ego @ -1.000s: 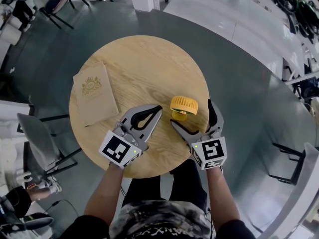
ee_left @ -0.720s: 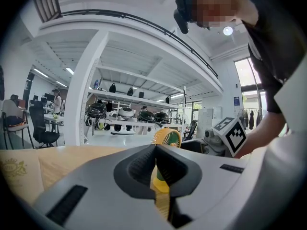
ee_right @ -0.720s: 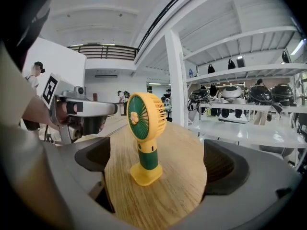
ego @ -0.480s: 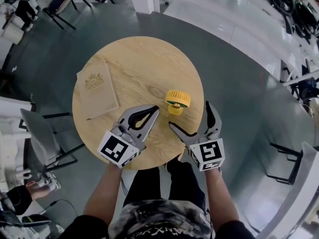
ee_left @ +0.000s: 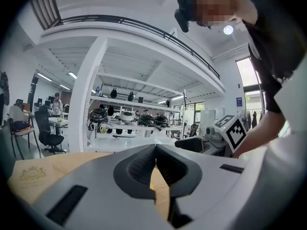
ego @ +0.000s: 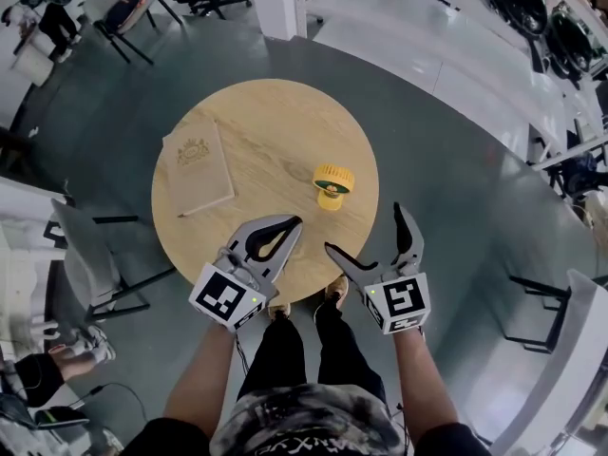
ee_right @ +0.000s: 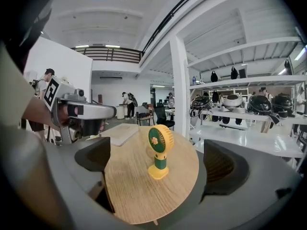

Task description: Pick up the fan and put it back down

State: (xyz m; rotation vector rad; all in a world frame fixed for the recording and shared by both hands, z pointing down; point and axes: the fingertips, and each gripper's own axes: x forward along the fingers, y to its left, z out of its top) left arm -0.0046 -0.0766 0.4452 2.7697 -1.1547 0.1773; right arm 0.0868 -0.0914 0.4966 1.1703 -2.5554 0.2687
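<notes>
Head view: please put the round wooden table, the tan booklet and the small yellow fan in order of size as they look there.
1. round wooden table, clearly largest.
2. tan booklet lying on it.
3. small yellow fan, smallest.
All sit at table level, so nearness hardly matters.

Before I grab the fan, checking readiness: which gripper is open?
The right gripper: its jaws stand wide apart, facing the fan. The left gripper is shut, holding nothing.

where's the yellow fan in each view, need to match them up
Head view: fan stands right of centre on the round table.
Left gripper view: not made out; shut jaws block it.
Right gripper view: centre, upright, between the open jaws.
Shared landmark: the tan booklet.
</notes>
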